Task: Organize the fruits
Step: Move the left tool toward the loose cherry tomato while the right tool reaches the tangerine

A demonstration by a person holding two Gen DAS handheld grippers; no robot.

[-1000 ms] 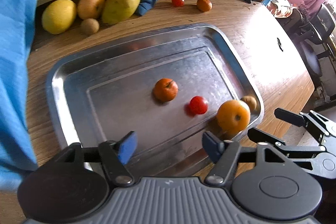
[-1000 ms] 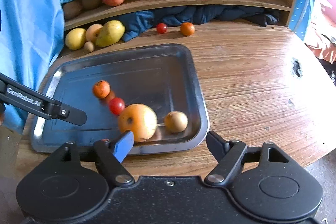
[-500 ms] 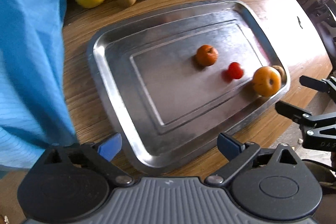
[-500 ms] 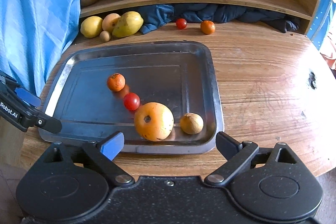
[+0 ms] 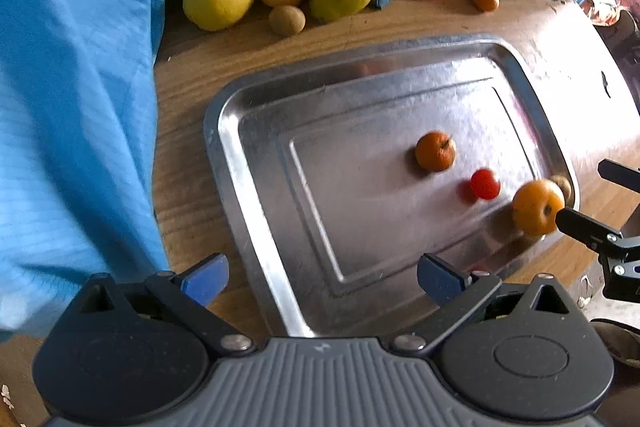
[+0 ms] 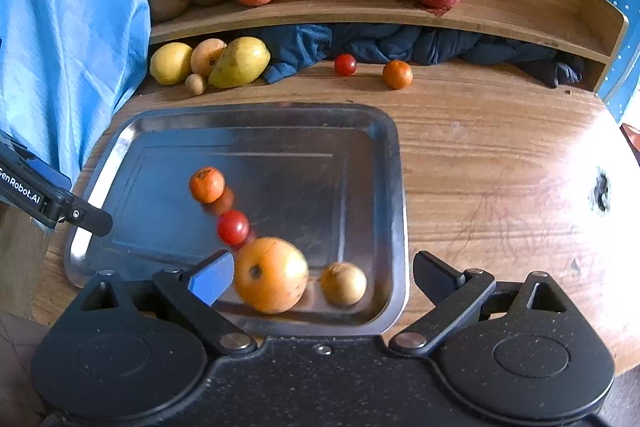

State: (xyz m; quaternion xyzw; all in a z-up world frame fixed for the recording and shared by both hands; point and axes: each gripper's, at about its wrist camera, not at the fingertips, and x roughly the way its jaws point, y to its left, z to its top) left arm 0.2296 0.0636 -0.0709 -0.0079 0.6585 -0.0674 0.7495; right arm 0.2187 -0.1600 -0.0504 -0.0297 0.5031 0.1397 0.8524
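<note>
- The large orange fruit (image 6: 271, 275) lies in the near corner of the metal tray (image 6: 394, 163), straight ahead of the right gripper (image 6: 322, 277) and just beside its blue-padded left finger; it is roundish, so no long axis matters.
- Both jaws of the right gripper stand spread wide, holding nothing; fruit and the small brown fruit (image 6: 344, 283) both sit in the gap.
- The left gripper (image 5: 322, 277) is also spread and empty, over the tray's opposite end, well apart from the fruit, so the right hand is judged nearer.
- Further into the tray: a cherry tomato (image 6: 233, 227), then a small orange (image 6: 206, 184), in a diagonal line.
- The brown fruit, close beside the target, could get caught in a closing grasp.
- Beyond the tray, loose fruit lies on the wooden table (image 6: 500, 155) under a shelf (image 6: 500, 11) of apples.
</note>
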